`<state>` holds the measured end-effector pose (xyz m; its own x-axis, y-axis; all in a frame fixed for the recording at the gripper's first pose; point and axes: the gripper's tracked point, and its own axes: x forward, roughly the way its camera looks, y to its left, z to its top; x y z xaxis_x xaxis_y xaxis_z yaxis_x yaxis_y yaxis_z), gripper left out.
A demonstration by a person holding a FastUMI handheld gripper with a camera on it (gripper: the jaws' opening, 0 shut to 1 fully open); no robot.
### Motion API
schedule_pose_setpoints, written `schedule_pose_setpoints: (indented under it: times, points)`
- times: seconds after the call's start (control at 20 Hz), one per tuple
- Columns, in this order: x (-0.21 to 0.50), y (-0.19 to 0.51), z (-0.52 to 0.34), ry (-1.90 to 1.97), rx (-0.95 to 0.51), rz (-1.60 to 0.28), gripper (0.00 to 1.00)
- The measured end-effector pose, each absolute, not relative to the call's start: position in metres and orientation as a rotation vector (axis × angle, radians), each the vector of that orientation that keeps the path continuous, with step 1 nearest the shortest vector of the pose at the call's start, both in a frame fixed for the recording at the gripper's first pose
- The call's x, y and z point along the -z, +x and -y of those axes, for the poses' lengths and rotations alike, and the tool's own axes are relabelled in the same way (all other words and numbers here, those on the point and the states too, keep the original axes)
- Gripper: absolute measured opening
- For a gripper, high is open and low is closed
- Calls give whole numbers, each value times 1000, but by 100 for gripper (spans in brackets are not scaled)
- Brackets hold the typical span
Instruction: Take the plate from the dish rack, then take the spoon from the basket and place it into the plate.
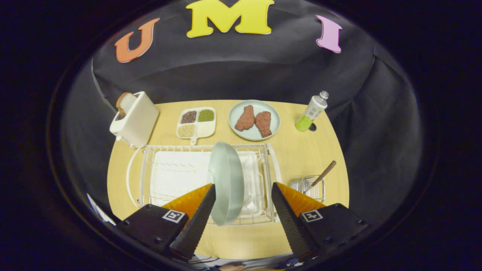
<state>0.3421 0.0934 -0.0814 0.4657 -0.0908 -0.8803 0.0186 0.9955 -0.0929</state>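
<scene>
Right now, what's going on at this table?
A person-held gripper is open around a pale plate standing on edge in the dish rack; one finger sits by its rim, so it is not gripped yet. The spoon waits in the small basket beside the rack.

On the table (301,150), a plate (226,184) is stood on edge in the rack (150,177). Right of the rack a basket (314,186) is set, a spoon (322,175) leaned in it. Behind the rack, left to right, are ranged a toaster (133,118), tray (196,123), dish (254,119) and bottle (311,112). The gripper (244,199) is held open around the plate's near edge.
</scene>
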Motion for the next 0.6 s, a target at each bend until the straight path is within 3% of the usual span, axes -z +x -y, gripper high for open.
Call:
schedule_pose_setpoints:
  times: [0.45, 0.6]
  points:
    - [106, 365, -101, -212, 193, -1188, 66]
    - [113, 361, -105, -274, 193, -1214, 43]
